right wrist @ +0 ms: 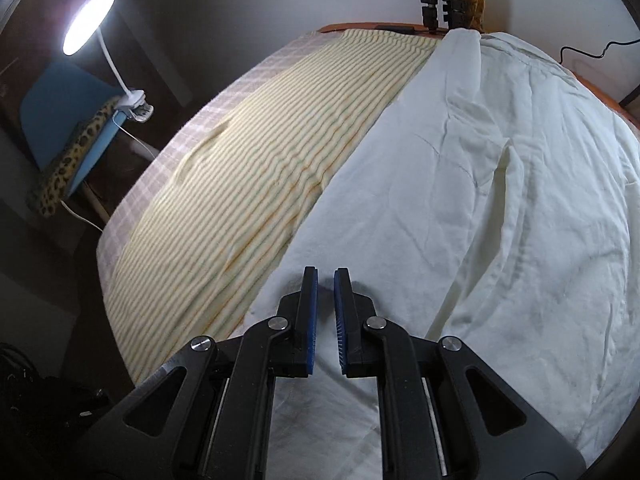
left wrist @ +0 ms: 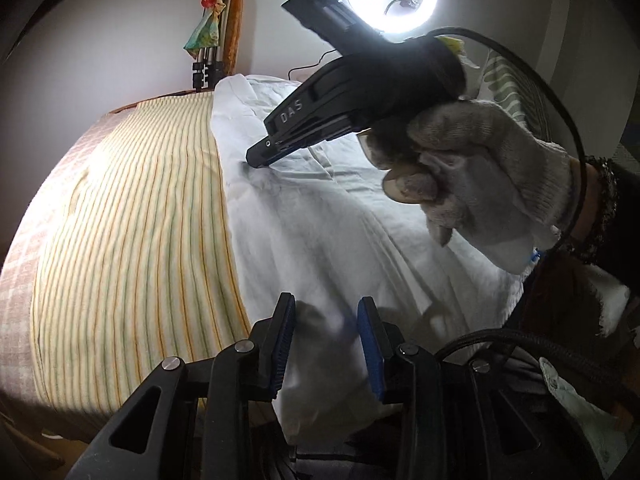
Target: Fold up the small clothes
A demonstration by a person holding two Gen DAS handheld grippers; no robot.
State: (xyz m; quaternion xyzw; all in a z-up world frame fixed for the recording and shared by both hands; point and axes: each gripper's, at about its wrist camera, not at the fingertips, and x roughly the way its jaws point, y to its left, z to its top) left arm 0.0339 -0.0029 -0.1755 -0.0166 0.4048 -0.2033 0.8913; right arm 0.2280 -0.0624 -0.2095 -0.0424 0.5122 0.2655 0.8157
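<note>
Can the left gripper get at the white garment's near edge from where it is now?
Probably yes. The left gripper hangs right over the white garment, jaws apart with cloth showing between them. The right gripper is farther up the cloth, not in its way.

We are in a home room: a striped cloth (right wrist: 256, 152) covers the table, a clip-on lamp (right wrist: 90, 20) glows at ten o'clock, a tripod (left wrist: 208, 64) stands at twelve.

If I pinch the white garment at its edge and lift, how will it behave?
The white garment will probably hang limp: it already lies in soft creases. It looks thin, so likely light. It may drag across the striped cloth rather than slide as one piece.
</note>
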